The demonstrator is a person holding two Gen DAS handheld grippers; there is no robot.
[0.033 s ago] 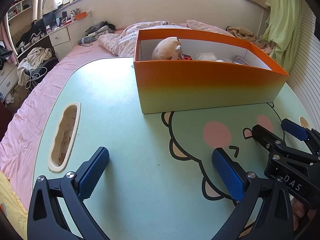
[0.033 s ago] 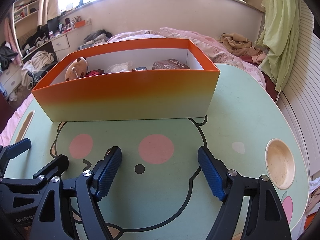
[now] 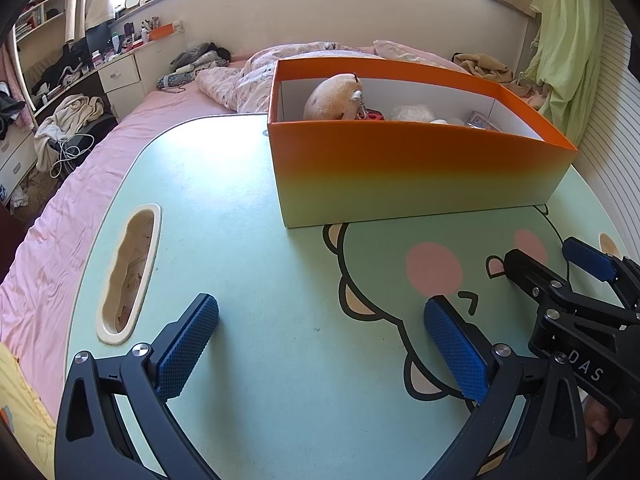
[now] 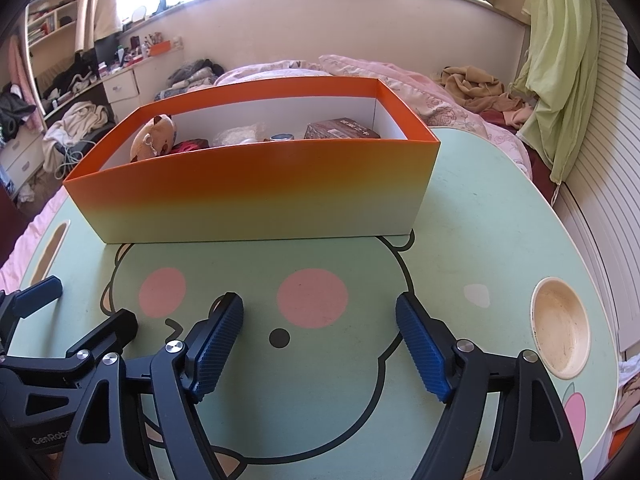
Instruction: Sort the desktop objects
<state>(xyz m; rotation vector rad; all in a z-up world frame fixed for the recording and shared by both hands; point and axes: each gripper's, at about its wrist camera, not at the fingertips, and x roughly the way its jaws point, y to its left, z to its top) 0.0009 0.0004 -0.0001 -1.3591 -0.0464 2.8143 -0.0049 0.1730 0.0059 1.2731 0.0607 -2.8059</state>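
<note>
Blue-padded left tongs (image 3: pixel 320 344) and right tongs (image 4: pixel 320 344) both gape wide with nothing between them, low over the green worktop (image 4: pixel 480 216) on the near side of the orange box (image 4: pixel 256 196). Inside that box lie a plush toy (image 4: pixel 154 136), something red (image 4: pixel 192 147), a crinkled clear bag (image 4: pixel 236 135), a small round tin (image 4: pixel 282 137) and a brown carton (image 4: pixel 340 130). No loose object shows on the worktop around the box, so the sorting looks complete as far as can be seen. The box's near wall hides its floor.
</note>
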